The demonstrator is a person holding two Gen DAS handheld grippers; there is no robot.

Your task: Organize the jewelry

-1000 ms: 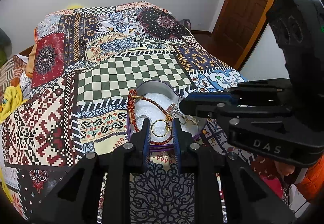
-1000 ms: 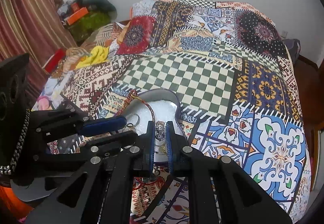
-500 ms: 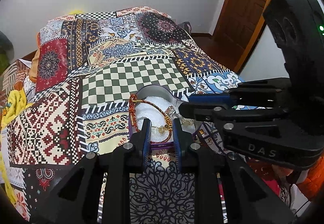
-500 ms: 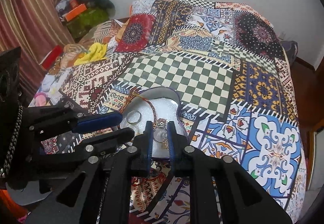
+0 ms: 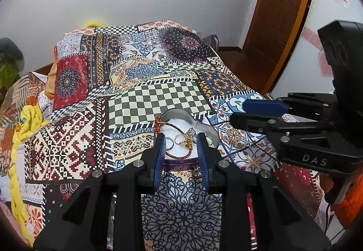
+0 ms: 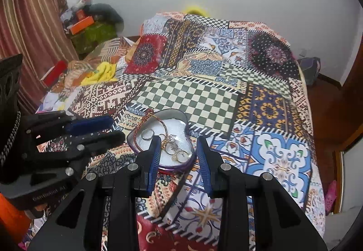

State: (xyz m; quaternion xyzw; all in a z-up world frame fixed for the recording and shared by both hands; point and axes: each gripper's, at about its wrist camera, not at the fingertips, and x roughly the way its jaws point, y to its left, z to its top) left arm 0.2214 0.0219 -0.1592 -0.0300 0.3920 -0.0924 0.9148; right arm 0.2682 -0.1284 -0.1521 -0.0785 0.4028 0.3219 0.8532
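Lying in the heart-shaped tin [image 6: 181, 118], the jewelry [image 6: 174, 148] sits below both opening, empty hand-held grippers [image 6: 178, 155].

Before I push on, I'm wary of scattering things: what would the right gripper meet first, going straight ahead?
Likely the rings lying in the heart-shaped tin. The right gripper, fingers opening and empty, points down at them; depth is unclear.

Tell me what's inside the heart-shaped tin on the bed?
The heart-shaped tin holds a red braided cord bracelet, gold rings, a silver ring and a sparkly charm on white padding. Anything under the padding stays hidden.
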